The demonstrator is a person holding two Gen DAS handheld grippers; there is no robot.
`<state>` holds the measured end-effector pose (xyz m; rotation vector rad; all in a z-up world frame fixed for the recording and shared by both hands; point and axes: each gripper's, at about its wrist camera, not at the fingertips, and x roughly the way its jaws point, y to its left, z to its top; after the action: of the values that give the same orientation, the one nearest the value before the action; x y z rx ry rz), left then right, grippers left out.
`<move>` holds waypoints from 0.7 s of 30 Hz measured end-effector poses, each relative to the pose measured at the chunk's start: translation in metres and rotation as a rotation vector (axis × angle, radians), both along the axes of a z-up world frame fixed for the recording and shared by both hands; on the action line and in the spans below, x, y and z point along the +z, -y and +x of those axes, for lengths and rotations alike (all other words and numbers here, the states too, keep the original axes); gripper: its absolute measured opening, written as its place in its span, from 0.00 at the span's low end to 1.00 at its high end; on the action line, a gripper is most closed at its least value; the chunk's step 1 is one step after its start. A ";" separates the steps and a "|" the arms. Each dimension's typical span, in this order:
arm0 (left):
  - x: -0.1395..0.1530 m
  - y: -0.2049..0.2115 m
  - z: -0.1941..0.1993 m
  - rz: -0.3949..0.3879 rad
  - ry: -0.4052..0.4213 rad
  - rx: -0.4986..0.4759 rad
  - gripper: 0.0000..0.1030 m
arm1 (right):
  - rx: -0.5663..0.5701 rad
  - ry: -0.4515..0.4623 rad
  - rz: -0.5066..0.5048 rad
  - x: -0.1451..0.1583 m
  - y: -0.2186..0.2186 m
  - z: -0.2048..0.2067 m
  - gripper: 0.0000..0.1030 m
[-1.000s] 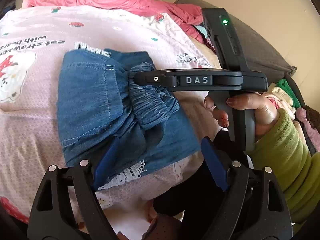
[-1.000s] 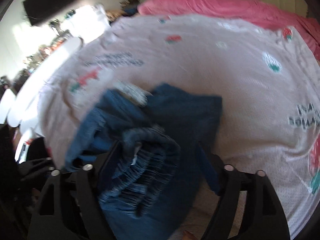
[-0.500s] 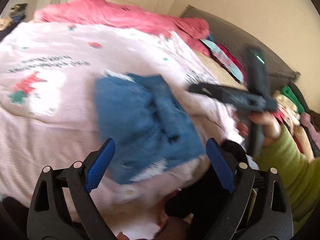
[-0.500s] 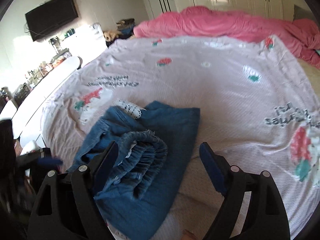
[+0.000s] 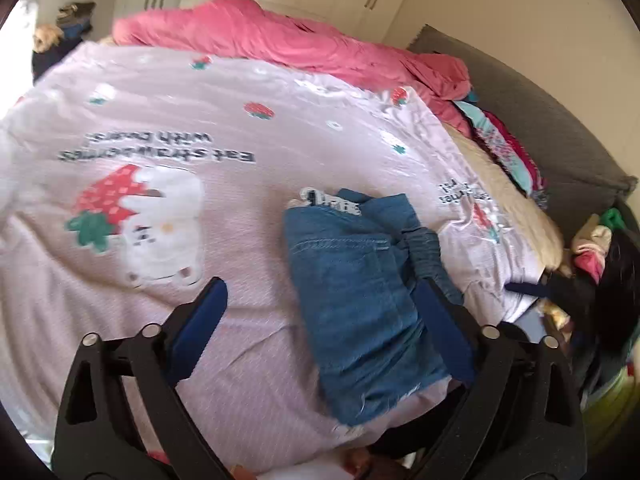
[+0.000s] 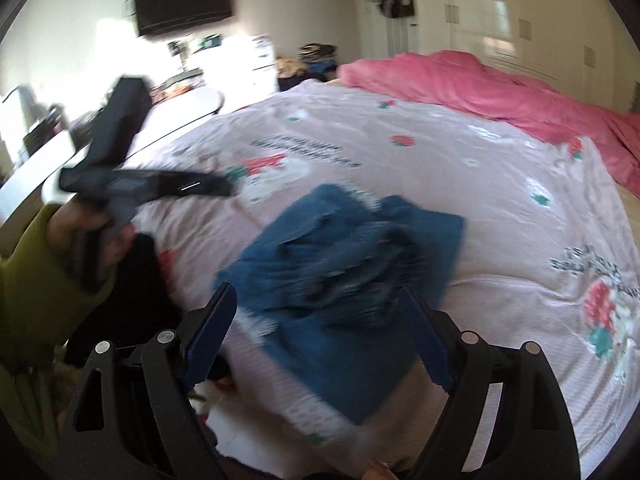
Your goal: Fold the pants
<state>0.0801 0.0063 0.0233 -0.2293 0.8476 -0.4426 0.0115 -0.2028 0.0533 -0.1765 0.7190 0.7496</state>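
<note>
Folded pants (image 5: 360,300) are lying on the bed (image 5: 200,340), the job looking done.
Left gripper (image 5: 324,332) is closing on nothing; right gripper (image 6: 320,344), at the pants' six o'clock, is gaping empty.

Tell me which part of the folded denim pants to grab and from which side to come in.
Probably the near short edge of the denim pants, approached from the bed's front side, low along the pink strawberry sheet. The bundle lies flat with stacked layers ending there, so one pinch could catch them all. The bunched elastic waistband on top is thicker and sits loose, so avoid it.
</note>
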 end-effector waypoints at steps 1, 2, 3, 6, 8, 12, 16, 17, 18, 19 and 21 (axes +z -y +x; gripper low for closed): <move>-0.003 0.001 0.006 -0.012 -0.018 -0.008 0.64 | 0.021 0.003 -0.010 -0.001 -0.007 -0.004 0.80; -0.008 0.004 0.018 -0.031 -0.049 -0.026 0.60 | 0.043 0.003 -0.019 -0.003 -0.014 -0.007 0.79; -0.011 0.007 0.023 -0.036 -0.063 -0.034 0.54 | 0.065 0.005 -0.036 -0.005 -0.023 -0.010 0.78; -0.015 0.022 0.038 -0.026 -0.079 -0.072 0.49 | 0.111 0.022 -0.083 -0.010 -0.045 -0.014 0.65; -0.021 0.034 0.048 -0.002 -0.097 -0.102 0.47 | 0.140 0.029 -0.109 -0.014 -0.057 -0.014 0.57; -0.037 0.044 0.062 0.021 -0.140 -0.111 0.47 | 0.205 0.071 -0.204 -0.022 -0.083 -0.011 0.39; -0.041 0.043 0.064 0.002 -0.141 -0.110 0.47 | 0.257 0.082 -0.305 -0.036 -0.105 -0.002 0.37; -0.041 0.043 0.064 0.003 -0.139 -0.111 0.47 | 0.261 0.076 -0.313 -0.038 -0.109 0.002 0.37; -0.041 0.042 0.063 0.004 -0.137 -0.110 0.48 | 0.270 0.066 -0.311 -0.041 -0.112 0.006 0.37; -0.042 0.042 0.064 0.003 -0.137 -0.111 0.49 | 0.278 0.055 -0.310 -0.043 -0.116 0.008 0.34; -0.042 0.043 0.064 0.004 -0.140 -0.110 0.50 | 0.309 0.010 -0.296 -0.046 -0.121 0.012 0.14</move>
<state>0.1443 -0.0365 -0.0191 -0.2128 1.0017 -0.5325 0.0233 -0.0816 0.0068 -0.5701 0.8010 0.9325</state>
